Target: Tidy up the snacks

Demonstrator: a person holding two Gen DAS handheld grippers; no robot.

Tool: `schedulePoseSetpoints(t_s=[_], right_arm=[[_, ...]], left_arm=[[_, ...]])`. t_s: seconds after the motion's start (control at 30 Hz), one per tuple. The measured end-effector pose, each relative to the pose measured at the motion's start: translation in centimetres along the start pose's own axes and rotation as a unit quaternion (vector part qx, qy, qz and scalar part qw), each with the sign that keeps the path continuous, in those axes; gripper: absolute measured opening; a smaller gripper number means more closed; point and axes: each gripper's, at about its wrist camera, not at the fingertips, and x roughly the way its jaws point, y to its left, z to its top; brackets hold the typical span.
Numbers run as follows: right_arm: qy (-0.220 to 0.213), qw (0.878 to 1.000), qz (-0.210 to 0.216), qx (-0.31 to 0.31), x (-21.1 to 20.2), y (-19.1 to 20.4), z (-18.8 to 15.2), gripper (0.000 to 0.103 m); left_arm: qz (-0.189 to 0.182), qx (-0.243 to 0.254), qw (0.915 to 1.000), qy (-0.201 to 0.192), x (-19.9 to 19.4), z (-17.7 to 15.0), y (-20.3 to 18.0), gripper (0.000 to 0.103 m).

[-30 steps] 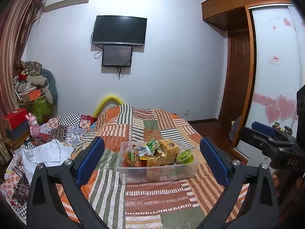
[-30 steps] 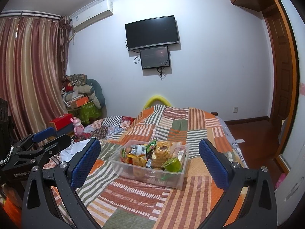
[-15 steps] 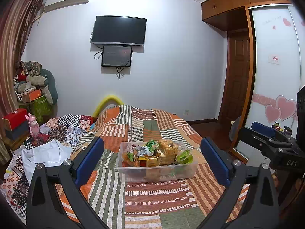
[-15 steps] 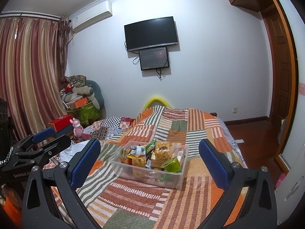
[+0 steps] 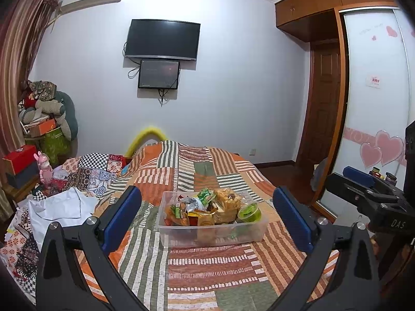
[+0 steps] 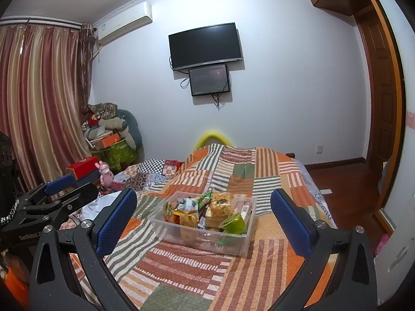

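A clear plastic bin point(image 5: 181, 235) full of snack packets sits on the patchwork bedspread point(image 5: 207, 267); it also shows in the right wrist view point(image 6: 233, 243). A green jelly cup point(image 5: 249, 211) lies at its right end, and shows in the right wrist view point(image 6: 233, 223) too. My left gripper point(image 5: 207, 220) is open and empty, held back from the bin. My right gripper point(image 6: 203, 219) is open and empty, also back from the bin. Each gripper shows at the edge of the other's view: the right one point(image 5: 363, 184) and the left one point(image 6: 67, 189).
White cloth point(image 5: 59, 207) and patterned bedding lie on the bed's left side. A pink toy figure point(image 5: 45, 169), red box point(image 5: 19, 156) and piled cushions stand at left. A wardrobe with heart stickers point(image 5: 376, 129) and a wooden door are at right.
Both grippers have drifted slightly, so the bin sits a little higher in the views. Nothing has been gripped or moved.
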Motion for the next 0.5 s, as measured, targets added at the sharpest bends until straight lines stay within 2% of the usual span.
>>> schedulePoseSetpoints(t_s=[0.5], right_arm=[[-0.001, 1.000, -0.003, 0.000, -0.01, 0.08, 0.20, 0.103]], left_arm=[[-0.009, 0.015, 0.9998, -0.008, -0.37, -0.16, -0.72, 0.103]])
